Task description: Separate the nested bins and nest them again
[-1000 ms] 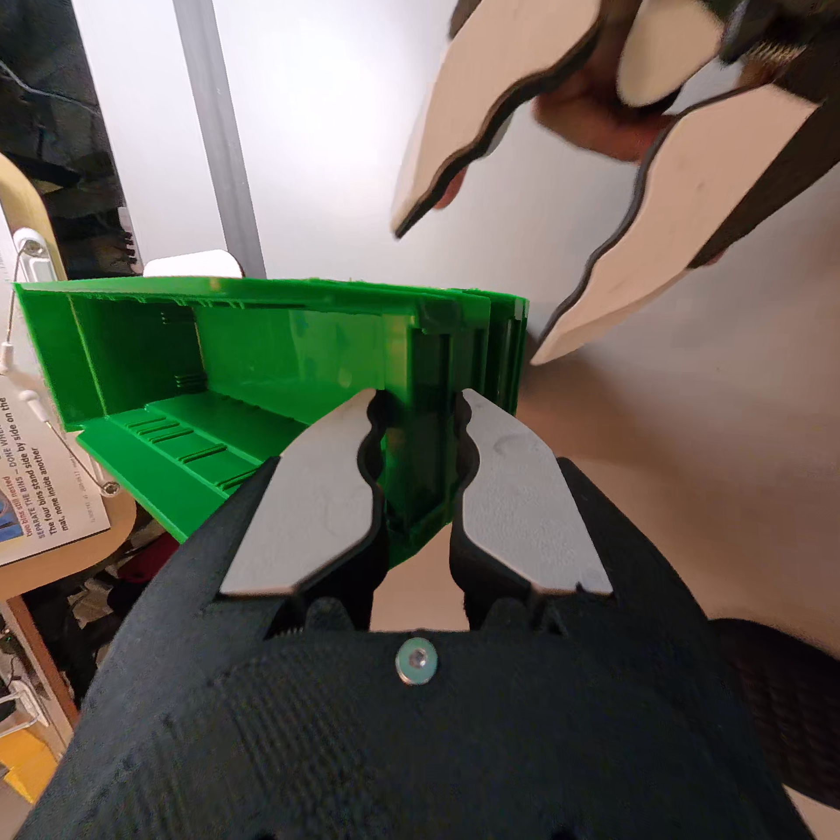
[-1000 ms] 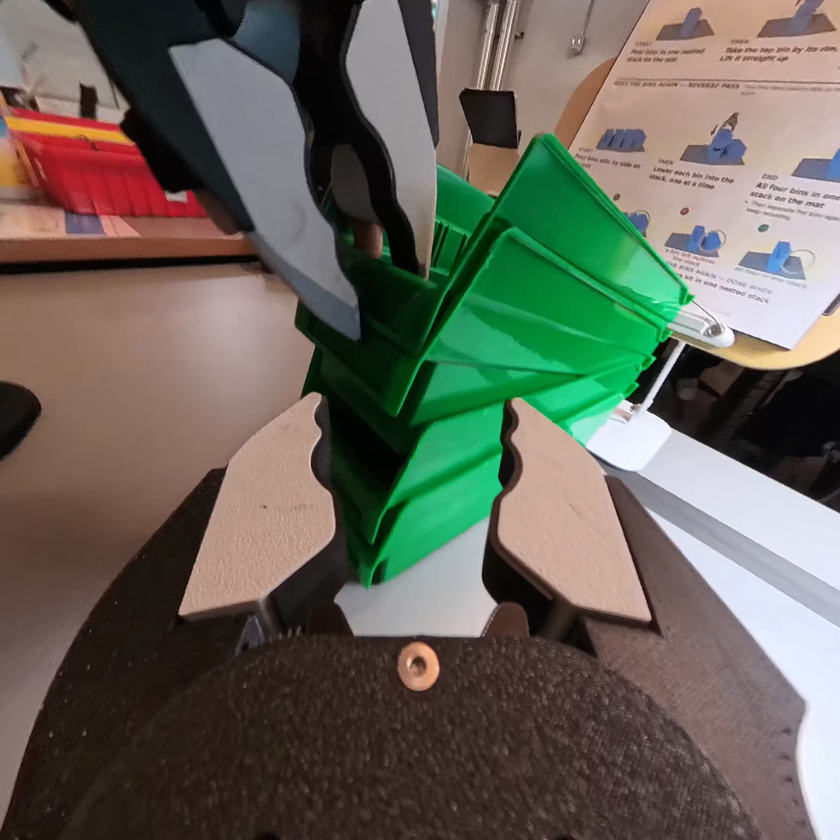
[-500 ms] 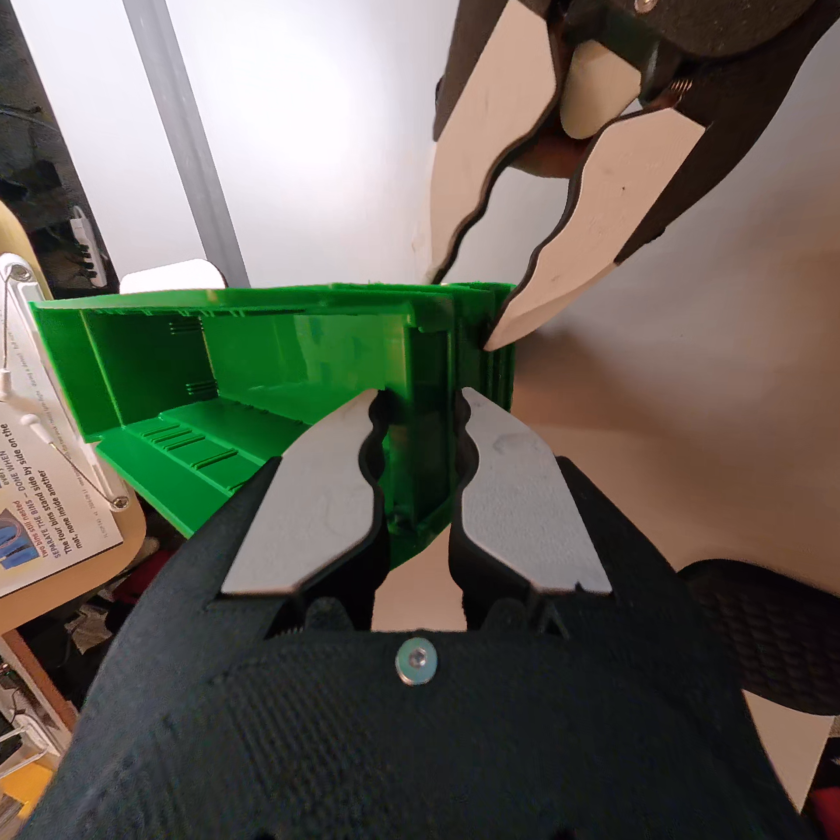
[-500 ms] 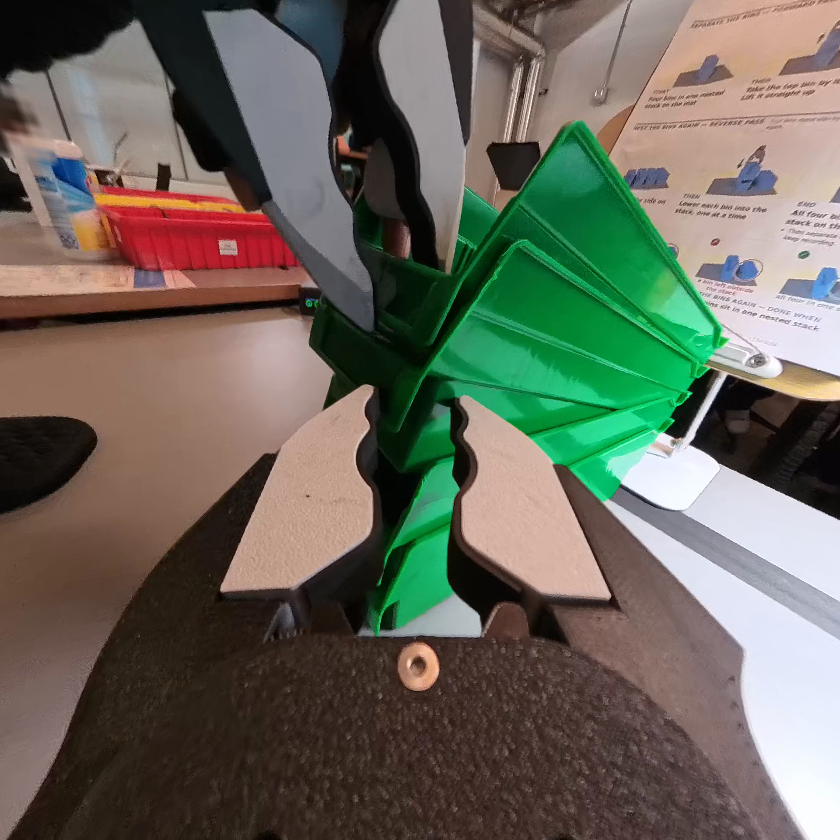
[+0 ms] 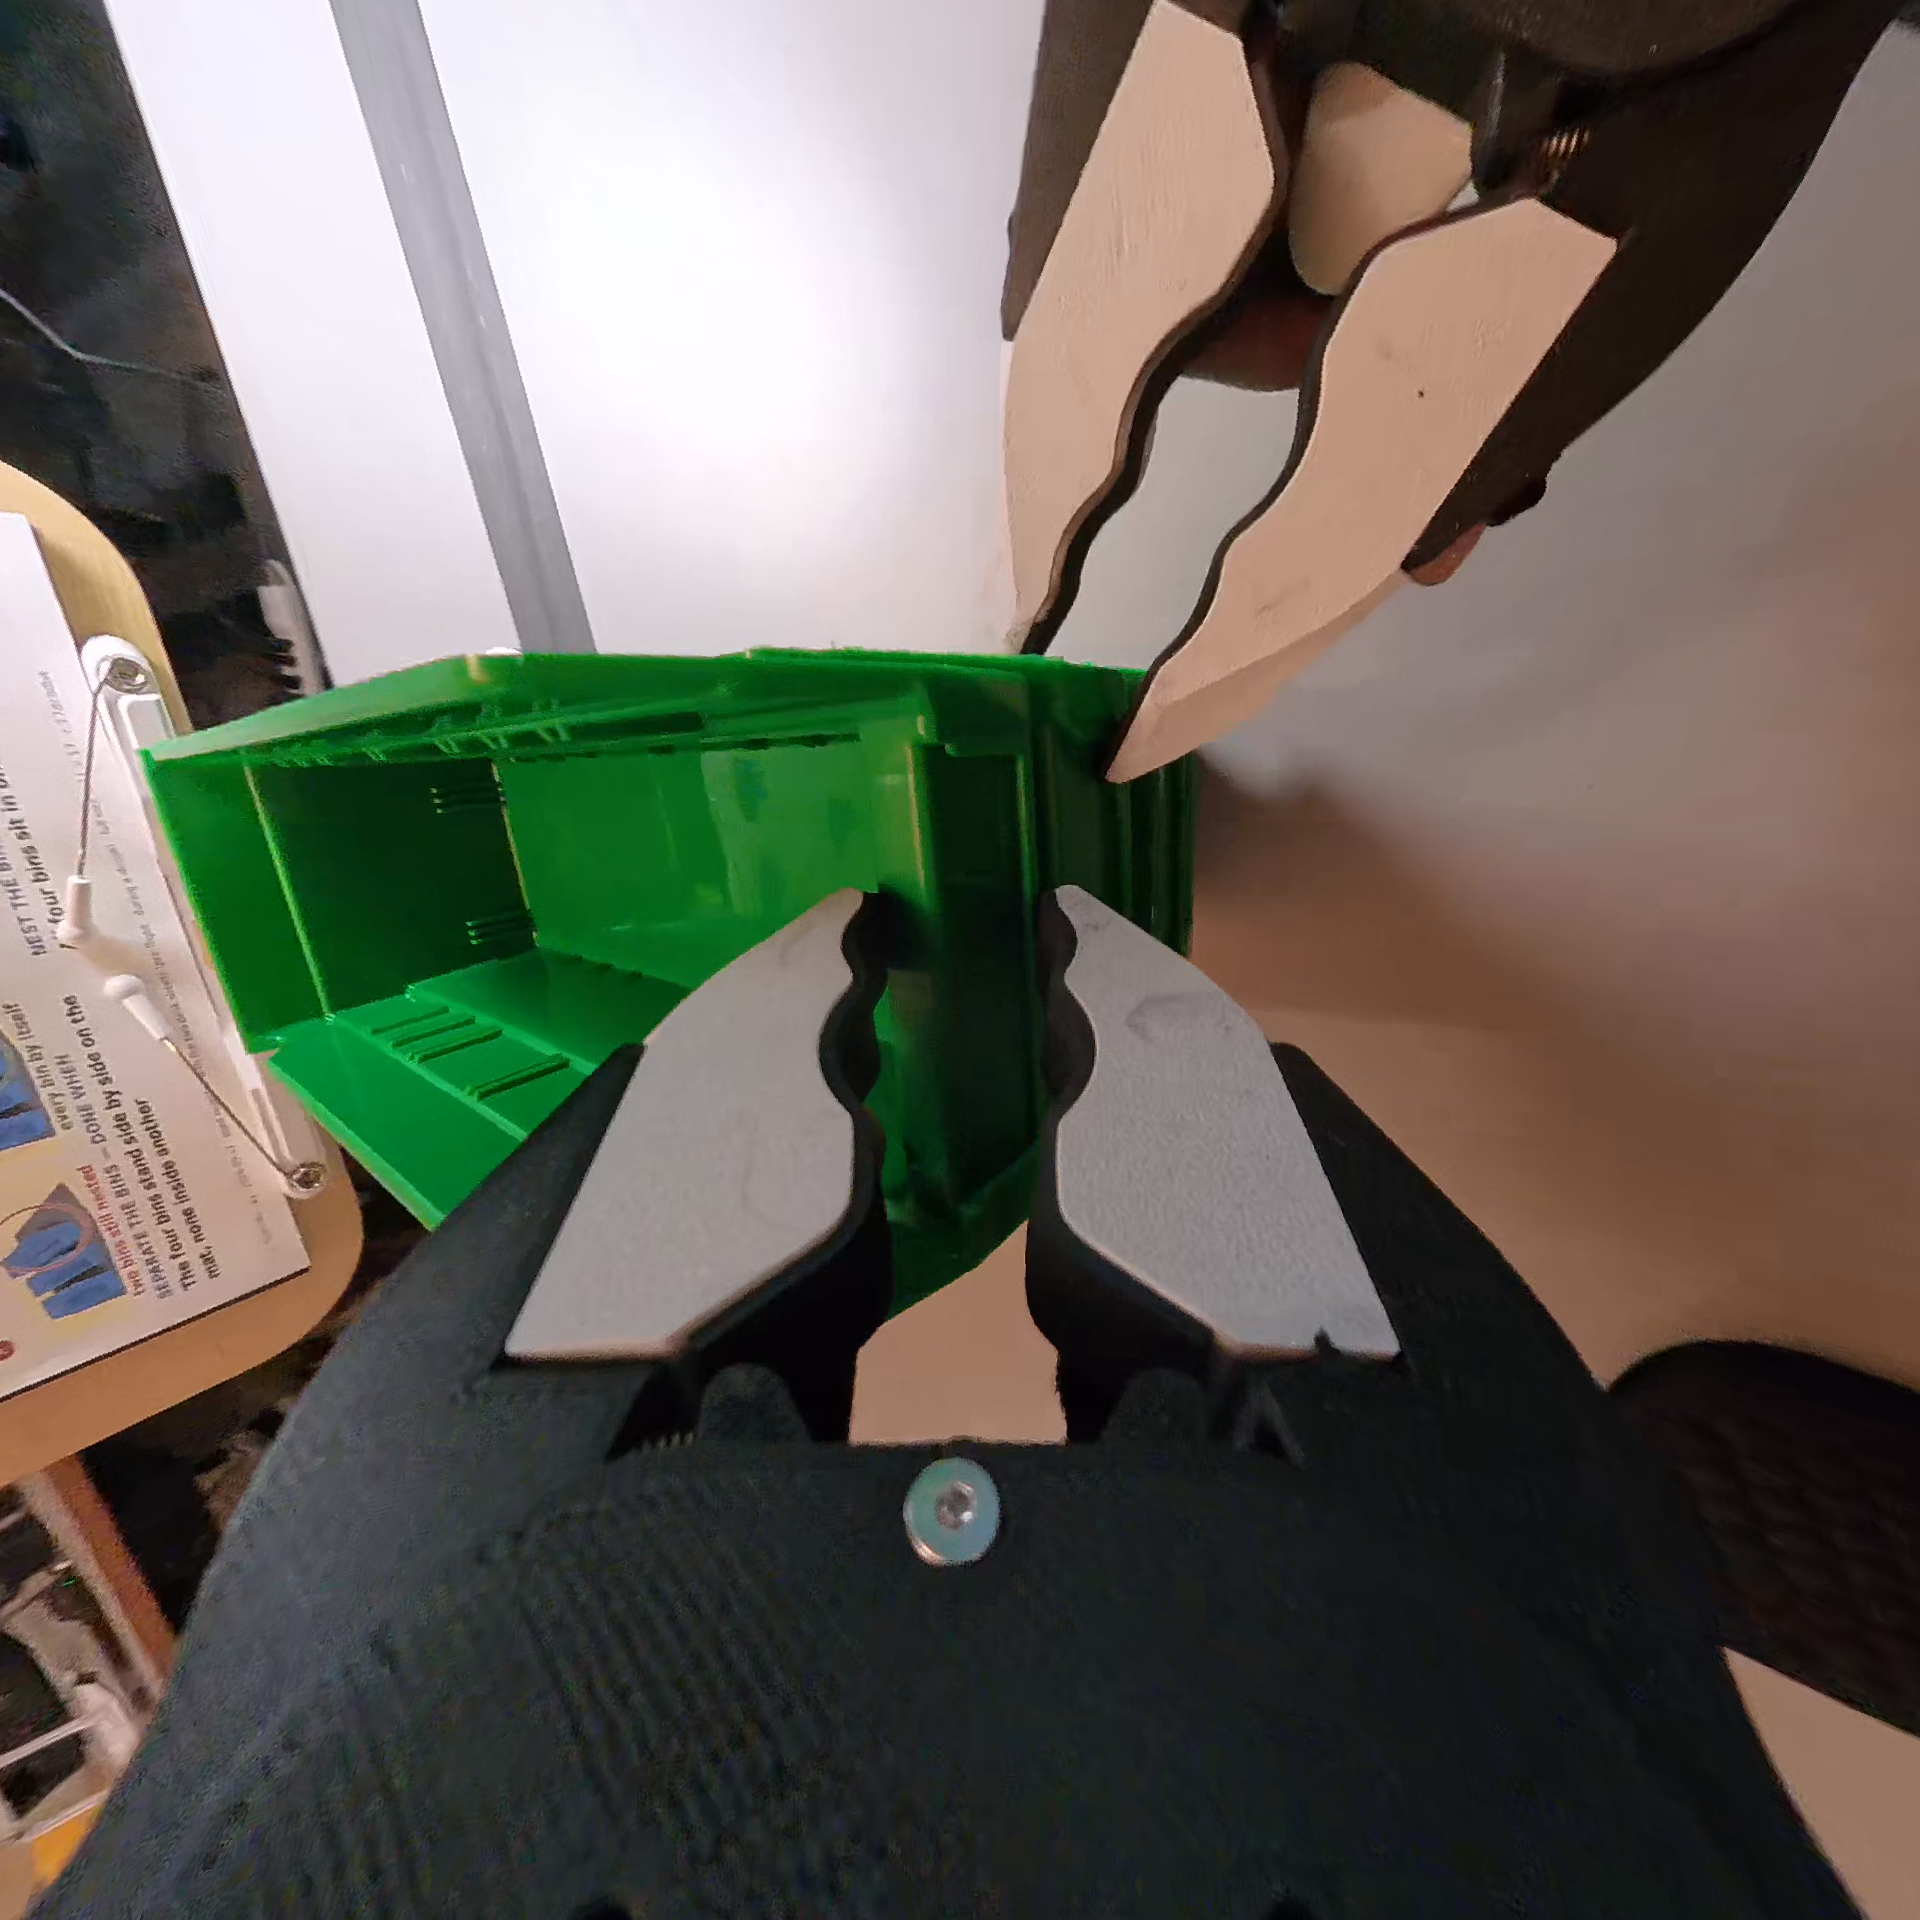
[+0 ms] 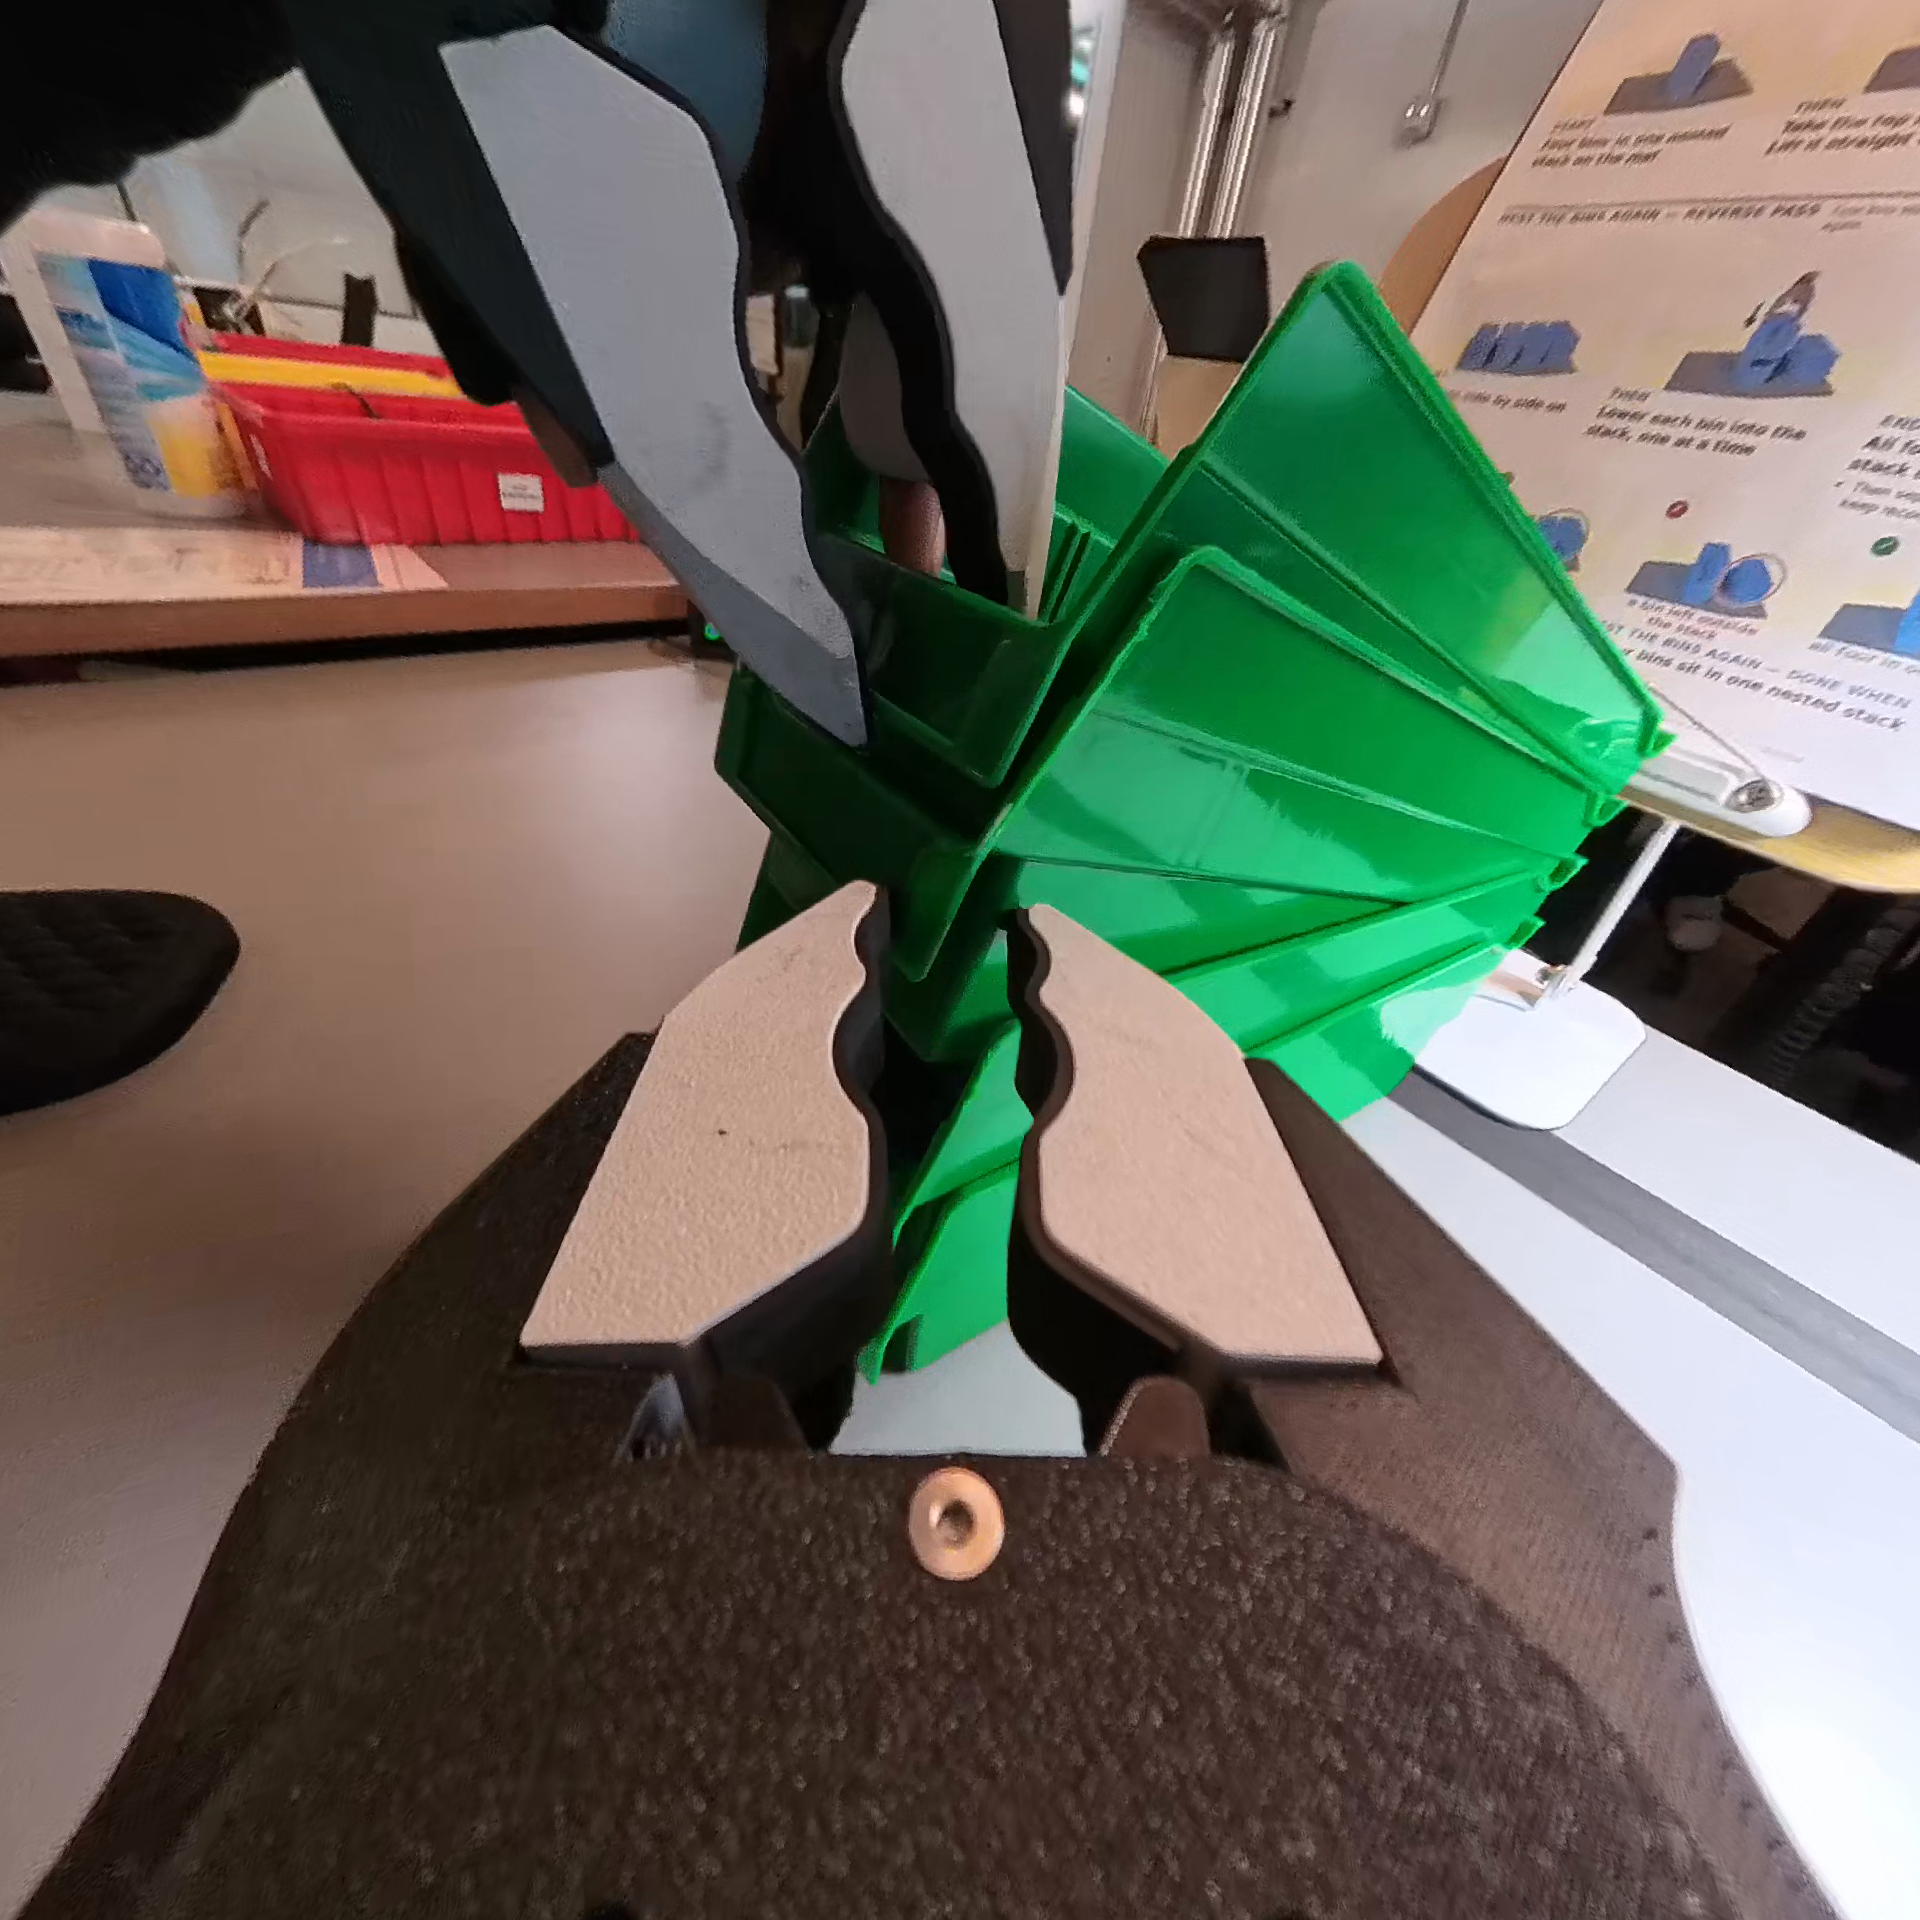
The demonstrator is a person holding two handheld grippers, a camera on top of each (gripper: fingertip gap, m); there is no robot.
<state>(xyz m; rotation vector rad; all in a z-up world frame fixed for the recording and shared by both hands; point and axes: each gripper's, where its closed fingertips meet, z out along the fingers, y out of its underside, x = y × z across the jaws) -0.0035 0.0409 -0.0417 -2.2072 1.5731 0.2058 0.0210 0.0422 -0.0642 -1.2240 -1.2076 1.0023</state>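
A stack of nested green bins [image 6: 1247,935] stands at the edge of a white mat [image 6: 1714,1455]. My left gripper [image 5: 956,904], with grey pads, is shut on the end wall of the top bin [image 5: 623,831]. It also shows from above in the right wrist view [image 6: 935,670]. The top bin [image 6: 1403,520] is tilted, its far end raised above the others. My right gripper [image 6: 951,914], with beige pads, is shut on the front corner of the lower bins. In the left wrist view its tips [image 5: 1081,707] touch the stack's near corner.
An instruction poster [image 6: 1714,416] on a stand with a white base [image 6: 1527,1049] stands just behind the bins. A black pad [image 6: 94,987] lies on the tan table at the left. Red bins [image 6: 416,478] and a wipes tub [image 6: 125,364] sit on a far bench.
My right gripper moved in around the lower bins and closed on their front corner. The top bin's far end has tilted up further. My left gripper has kept its hold.
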